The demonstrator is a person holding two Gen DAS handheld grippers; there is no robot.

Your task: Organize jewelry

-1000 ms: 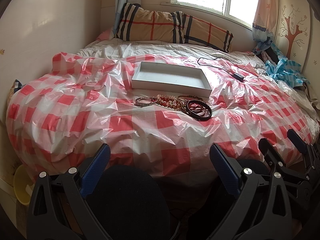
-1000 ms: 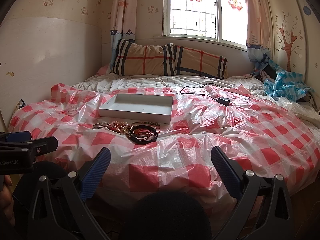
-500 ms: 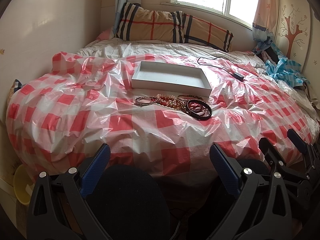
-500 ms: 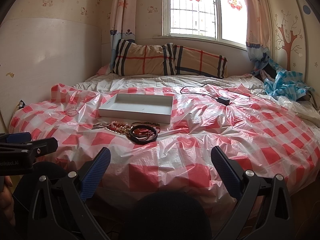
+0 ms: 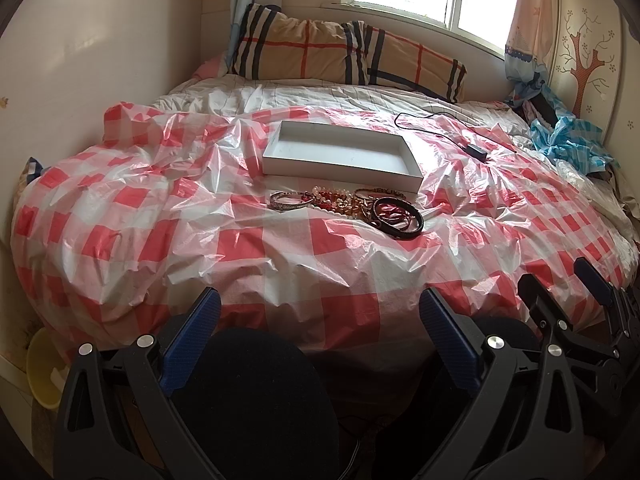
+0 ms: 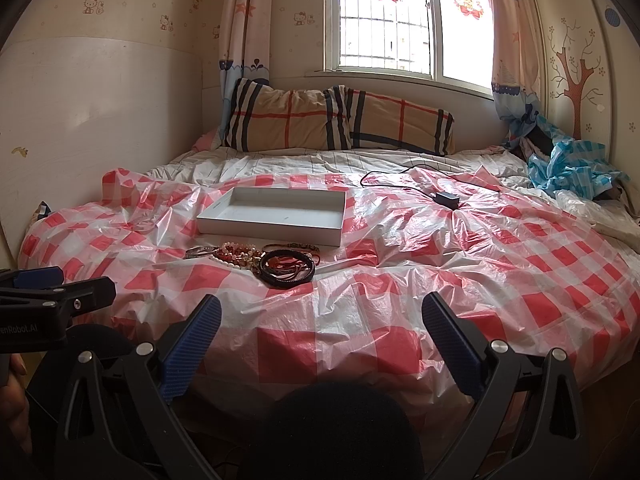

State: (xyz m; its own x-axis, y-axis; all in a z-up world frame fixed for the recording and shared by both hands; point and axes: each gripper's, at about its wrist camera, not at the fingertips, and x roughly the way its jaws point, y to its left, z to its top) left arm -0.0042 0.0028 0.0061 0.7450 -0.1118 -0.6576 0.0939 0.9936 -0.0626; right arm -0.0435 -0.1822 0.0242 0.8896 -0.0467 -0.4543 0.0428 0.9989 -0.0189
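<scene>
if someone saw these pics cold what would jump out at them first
The red and white checked plastic sheet spread over the bed would catch the eye first. Near its middle sits an empty white tray, and just in front of it lies a tangled heap of bracelets, black bangles nearest the camera. Both the left claw and right claw hang open at the bed's near edge, holding nothing.

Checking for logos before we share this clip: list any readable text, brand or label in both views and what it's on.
"enRobot.AI": white lettering on the body of the left gripper, seen at the left edge of the right wrist view; the start of the word is cut off by the frame.
Wardrobe door: a faint line of print near its top, too small to read.
White box, jewelry pile, charger: no legible text.
</scene>
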